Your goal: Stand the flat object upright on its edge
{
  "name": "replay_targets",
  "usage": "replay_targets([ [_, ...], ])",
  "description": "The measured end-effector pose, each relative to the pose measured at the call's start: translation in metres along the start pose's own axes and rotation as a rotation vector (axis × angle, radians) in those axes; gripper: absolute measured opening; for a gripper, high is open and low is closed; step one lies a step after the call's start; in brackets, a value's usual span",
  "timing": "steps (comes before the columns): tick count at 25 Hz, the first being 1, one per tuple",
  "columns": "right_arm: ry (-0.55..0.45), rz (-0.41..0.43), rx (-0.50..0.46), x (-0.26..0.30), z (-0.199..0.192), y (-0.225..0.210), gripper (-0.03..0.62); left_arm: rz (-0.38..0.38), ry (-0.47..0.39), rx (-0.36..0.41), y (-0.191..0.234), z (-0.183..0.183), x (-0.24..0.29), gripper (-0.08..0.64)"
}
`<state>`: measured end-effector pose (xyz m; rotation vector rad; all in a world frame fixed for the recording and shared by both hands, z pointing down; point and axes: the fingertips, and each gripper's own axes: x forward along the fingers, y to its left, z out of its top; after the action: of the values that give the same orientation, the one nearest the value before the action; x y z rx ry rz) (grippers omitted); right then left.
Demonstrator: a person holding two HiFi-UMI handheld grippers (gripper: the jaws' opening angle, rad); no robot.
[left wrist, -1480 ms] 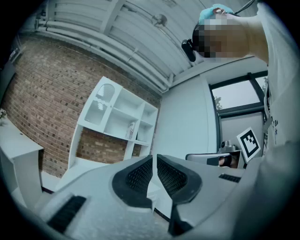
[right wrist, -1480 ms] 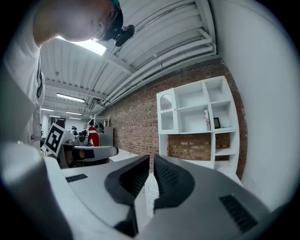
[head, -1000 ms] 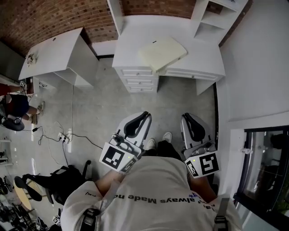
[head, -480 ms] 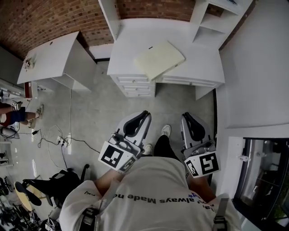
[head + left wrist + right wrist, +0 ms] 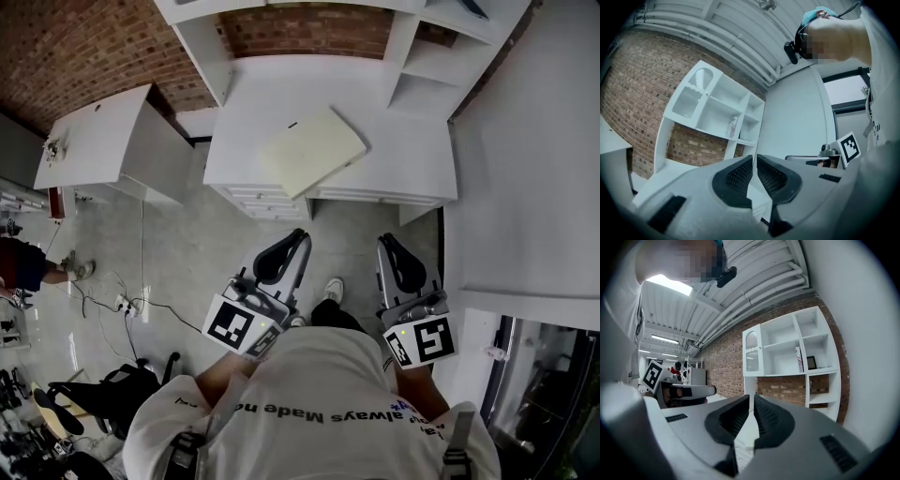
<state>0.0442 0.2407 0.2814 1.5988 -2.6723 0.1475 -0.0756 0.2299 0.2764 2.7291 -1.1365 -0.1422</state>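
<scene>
A flat cream-coloured book [image 5: 310,150] lies on the white desk [image 5: 412,159] ahead, one corner jutting over the front edge. My left gripper [image 5: 298,238] and right gripper [image 5: 385,242] are both held level above the floor, well short of the desk, each shut with nothing between the jaws. In the left gripper view the left gripper [image 5: 754,161] points at the shelf unit [image 5: 717,122]. In the right gripper view the right gripper [image 5: 751,401] faces the shelf unit [image 5: 797,348] as well. The book is hidden behind the jaws in both gripper views.
The desk has drawers [image 5: 258,199] under its left part and stands against a brick wall [image 5: 84,47]. A second white table [image 5: 89,141] stands to the left. Cables [image 5: 122,300] trail on the grey floor. A white wall [image 5: 534,141] runs along the right.
The person has walked toward the desk: desk and book have come nearer and lower in the head view. Both grippers keep the same pose, shut.
</scene>
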Motion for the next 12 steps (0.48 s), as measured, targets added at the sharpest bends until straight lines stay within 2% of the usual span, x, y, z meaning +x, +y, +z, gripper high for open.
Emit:
replay_targets([
  [6, 0.005, 0.008, -0.018, 0.017, 0.001, -0.045, 0.034, 0.017, 0.009, -0.005, 0.004, -0.008, 0.047, 0.035],
  [12, 0.02, 0.03, -0.017, 0.04, 0.001, -0.07, 0.034, 0.045, 0.022, -0.017, 0.017, -0.011, 0.074, 0.035],
])
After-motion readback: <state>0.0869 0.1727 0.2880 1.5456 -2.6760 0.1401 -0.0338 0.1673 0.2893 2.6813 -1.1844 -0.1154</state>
